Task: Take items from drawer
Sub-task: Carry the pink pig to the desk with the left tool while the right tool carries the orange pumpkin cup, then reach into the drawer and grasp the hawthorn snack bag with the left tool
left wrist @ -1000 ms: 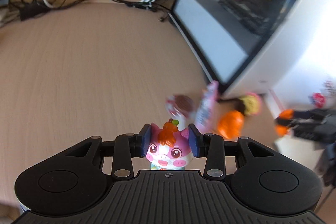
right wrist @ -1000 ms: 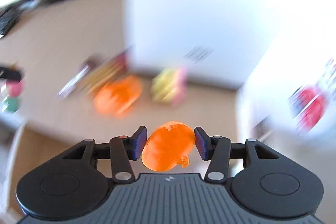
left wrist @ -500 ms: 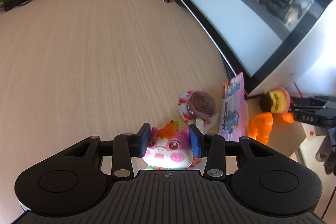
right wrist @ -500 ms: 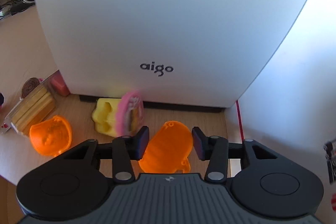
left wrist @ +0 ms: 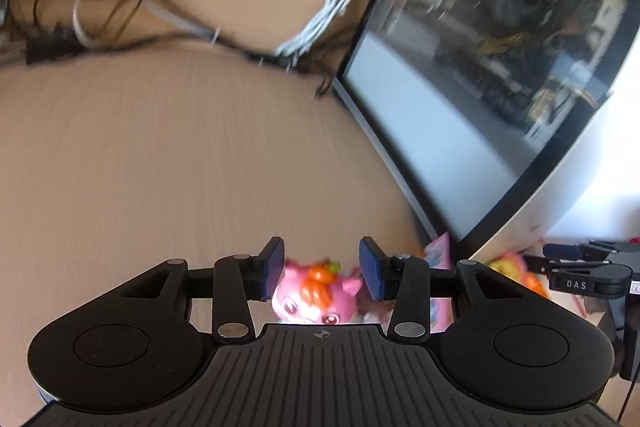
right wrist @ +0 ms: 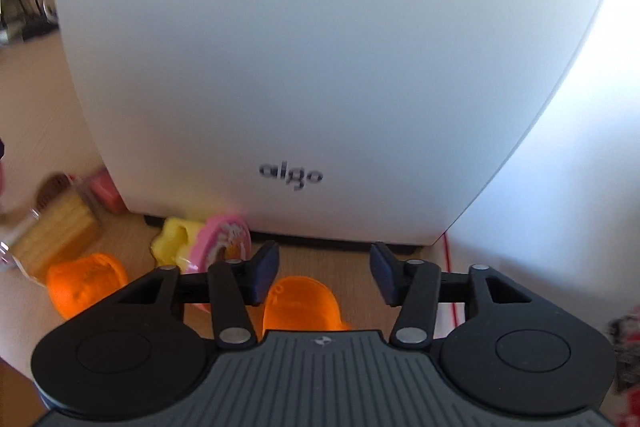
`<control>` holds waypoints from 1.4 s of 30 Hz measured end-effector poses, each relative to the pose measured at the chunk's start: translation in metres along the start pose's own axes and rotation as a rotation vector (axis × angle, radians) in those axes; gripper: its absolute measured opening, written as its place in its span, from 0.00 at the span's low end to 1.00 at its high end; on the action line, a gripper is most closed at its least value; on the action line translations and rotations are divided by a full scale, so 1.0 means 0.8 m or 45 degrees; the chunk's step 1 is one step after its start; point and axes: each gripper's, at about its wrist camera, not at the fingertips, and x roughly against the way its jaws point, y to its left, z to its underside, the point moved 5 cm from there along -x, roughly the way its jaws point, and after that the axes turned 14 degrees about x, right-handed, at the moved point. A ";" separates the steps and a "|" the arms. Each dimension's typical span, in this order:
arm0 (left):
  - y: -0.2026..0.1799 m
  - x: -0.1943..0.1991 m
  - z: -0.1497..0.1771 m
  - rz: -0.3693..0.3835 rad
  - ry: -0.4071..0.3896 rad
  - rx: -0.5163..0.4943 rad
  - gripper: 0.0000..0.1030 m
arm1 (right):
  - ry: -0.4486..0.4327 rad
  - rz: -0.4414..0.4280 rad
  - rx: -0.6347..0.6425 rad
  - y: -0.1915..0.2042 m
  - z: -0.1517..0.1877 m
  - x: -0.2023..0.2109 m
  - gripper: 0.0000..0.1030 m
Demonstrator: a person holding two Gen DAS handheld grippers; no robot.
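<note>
Opening, the right hand-held gripper [right wrist: 325, 275] frees one orange shell [right wrist: 298, 305]; another shell [right wrist: 86, 285] lies at nine o'clock; the left hand-held gripper [left wrist: 322, 273] stands wide around one pink pig toy [left wrist: 318, 297].

Pink pig toy [left wrist: 316, 297] lower half hidden behind gripper body. Orange shell [right wrist: 298, 303] base likewise hidden. Cables [left wrist: 120, 23] motion-blurred. Left-edge snack packets [right wrist: 52, 231] blurred.
</note>
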 end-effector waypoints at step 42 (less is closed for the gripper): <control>-0.060 -0.023 0.389 -0.232 1.035 -0.722 0.39 | 0.415 -0.407 -0.290 0.148 0.222 0.075 0.68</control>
